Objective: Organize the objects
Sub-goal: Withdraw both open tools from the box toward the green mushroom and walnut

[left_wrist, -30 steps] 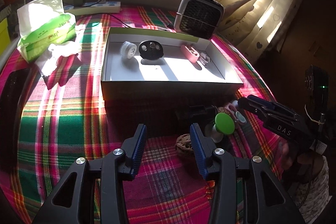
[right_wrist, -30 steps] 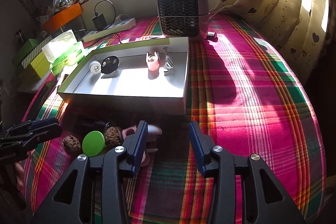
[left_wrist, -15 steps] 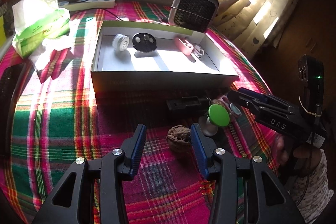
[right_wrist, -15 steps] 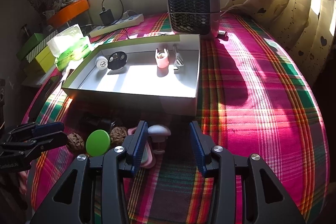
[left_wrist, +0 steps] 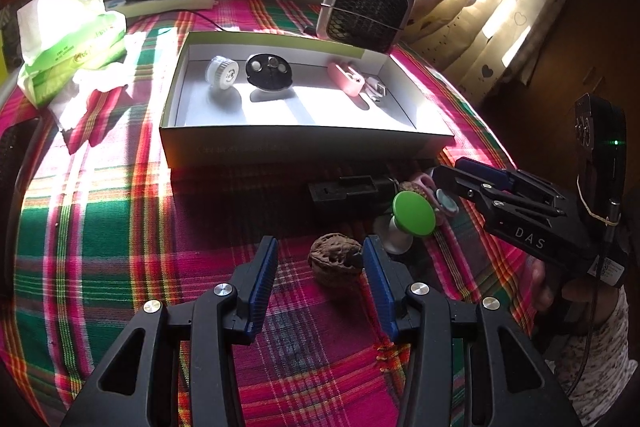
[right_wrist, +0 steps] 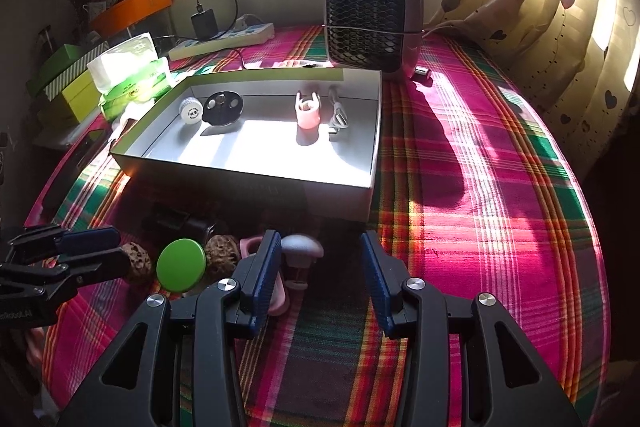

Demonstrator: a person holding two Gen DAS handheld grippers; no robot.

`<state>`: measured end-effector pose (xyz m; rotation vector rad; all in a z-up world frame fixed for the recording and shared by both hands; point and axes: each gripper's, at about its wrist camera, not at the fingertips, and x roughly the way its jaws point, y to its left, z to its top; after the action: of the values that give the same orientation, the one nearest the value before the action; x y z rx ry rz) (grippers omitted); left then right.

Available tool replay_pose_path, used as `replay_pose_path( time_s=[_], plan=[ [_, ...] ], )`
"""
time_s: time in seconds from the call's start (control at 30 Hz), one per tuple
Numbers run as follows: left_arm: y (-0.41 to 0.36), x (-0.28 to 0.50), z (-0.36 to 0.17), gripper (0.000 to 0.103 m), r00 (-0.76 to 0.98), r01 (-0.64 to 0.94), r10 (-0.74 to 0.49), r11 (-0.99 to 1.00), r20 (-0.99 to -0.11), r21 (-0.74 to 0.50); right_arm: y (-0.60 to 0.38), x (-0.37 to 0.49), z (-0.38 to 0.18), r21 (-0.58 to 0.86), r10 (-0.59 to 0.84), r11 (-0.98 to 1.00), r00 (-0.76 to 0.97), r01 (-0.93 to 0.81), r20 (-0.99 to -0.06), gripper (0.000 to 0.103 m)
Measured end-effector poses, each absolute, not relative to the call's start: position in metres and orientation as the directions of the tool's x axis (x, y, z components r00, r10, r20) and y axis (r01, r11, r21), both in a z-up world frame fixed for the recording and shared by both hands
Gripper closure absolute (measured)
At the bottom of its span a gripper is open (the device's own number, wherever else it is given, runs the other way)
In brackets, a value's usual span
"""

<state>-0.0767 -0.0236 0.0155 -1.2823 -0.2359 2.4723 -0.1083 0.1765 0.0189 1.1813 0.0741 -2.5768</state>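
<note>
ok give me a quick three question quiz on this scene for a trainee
1. True or false: the walnut lies between the left claw's fingers, ungripped.
2. How many items sit in the white box?
3. The green-capped item is: A in the box, B on the cloth outside the box, C in the right claw.

Key: 1 true. 2 four. 3 B.

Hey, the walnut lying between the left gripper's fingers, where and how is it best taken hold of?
Probably across the walnut's rounded middle, coming down from above and the near side. It lies alone on the tablecloth, and the left gripper is open around it, one pad close against its right side.
</note>
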Motion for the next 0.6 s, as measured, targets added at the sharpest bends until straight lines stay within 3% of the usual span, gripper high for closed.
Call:
replay_pose_path(
  time_s=[0.33, 0.6],
  plan=[
    [-0.020, -0.078, 0.014, 0.060, -0.527, -0.225, 0.375, -0.927, -0.763, -0.300, 0.189, -0.103, 0.026, 0.032, -0.178, -0.973, -0.648, 0.229, -0.740, 0.060],
    [-0.014, -0.080, 0.009, 0.058, -0.520, -0.226, 0.356, -0.934, -0.776, -0.277, 0.179, -0.106, 0.019, 0.046, -0.216, -0.960, -0.627, 0.276, -0.749, 0.060]
  ],
)
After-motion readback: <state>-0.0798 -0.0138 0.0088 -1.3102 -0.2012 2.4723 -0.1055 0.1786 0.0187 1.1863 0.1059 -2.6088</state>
